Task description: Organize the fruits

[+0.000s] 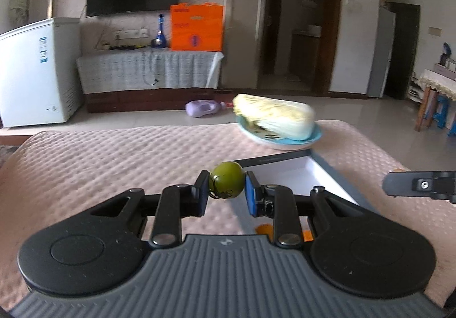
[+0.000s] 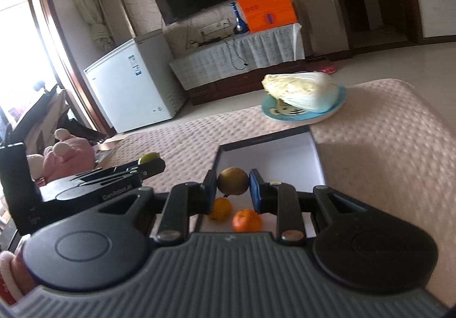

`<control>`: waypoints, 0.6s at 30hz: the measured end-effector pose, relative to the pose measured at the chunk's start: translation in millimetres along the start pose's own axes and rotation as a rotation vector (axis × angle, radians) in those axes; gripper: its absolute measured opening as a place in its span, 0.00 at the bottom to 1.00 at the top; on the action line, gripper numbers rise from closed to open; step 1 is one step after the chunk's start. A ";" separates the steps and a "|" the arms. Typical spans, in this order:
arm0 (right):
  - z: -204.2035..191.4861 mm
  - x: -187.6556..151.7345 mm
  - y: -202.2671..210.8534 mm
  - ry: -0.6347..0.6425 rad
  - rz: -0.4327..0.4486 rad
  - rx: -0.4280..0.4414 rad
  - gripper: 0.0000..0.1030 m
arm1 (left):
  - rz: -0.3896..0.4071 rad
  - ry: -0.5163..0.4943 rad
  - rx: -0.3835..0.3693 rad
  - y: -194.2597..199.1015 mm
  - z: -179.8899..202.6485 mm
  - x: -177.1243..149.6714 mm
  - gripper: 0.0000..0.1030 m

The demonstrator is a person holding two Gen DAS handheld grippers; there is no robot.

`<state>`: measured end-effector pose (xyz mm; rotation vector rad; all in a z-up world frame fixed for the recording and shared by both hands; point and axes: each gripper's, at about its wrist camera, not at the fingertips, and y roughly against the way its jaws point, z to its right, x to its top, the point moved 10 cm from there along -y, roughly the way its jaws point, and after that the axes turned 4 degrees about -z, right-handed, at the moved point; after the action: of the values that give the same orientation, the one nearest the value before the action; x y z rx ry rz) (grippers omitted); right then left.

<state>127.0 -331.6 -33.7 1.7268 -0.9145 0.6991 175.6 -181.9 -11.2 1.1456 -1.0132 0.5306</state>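
My left gripper [image 1: 227, 189] is shut on a round green fruit [image 1: 227, 183], held above the pink quilted surface just left of an open white-lined box [image 1: 287, 175]. My right gripper [image 2: 233, 185] is shut on a brown round fruit [image 2: 233, 179], held over the same box [image 2: 273, 152]. Two orange mandarins [image 2: 221, 208] [image 2: 246, 220] lie in the box below it. The left gripper also shows at the left of the right wrist view [image 2: 148, 165], with the green fruit [image 2: 148, 158] peeking between its fingers.
A blue plate [image 1: 285, 141] with a napa cabbage [image 1: 276, 115] stands beyond the box. The right gripper's finger [image 1: 419, 184] shows at the right edge. A pink plush toy [image 2: 68, 155] lies at the left. A white freezer [image 1: 34, 73] and TV stand are across the floor.
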 end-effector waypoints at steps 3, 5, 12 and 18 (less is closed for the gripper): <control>6.3 -5.4 2.6 0.038 -0.015 -0.050 0.27 | 0.003 0.003 -0.035 -2.6 20.3 1.3 0.30; 7.1 -10.4 0.4 0.089 -0.037 -0.098 0.27 | 0.009 0.003 -0.073 -4.3 35.5 3.6 0.30; 3.2 -22.5 0.5 0.146 -0.084 -0.132 0.27 | -0.025 -0.033 -0.103 -20.5 77.2 4.1 0.30; 1.2 -32.7 10.6 0.110 -0.101 -0.130 0.27 | -0.093 -0.032 -0.101 -50.2 96.2 0.1 0.30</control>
<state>100.3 -326.6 -54.9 1.5921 -0.7743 0.6480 178.7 -288.8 -29.6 1.1084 -0.9977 0.3836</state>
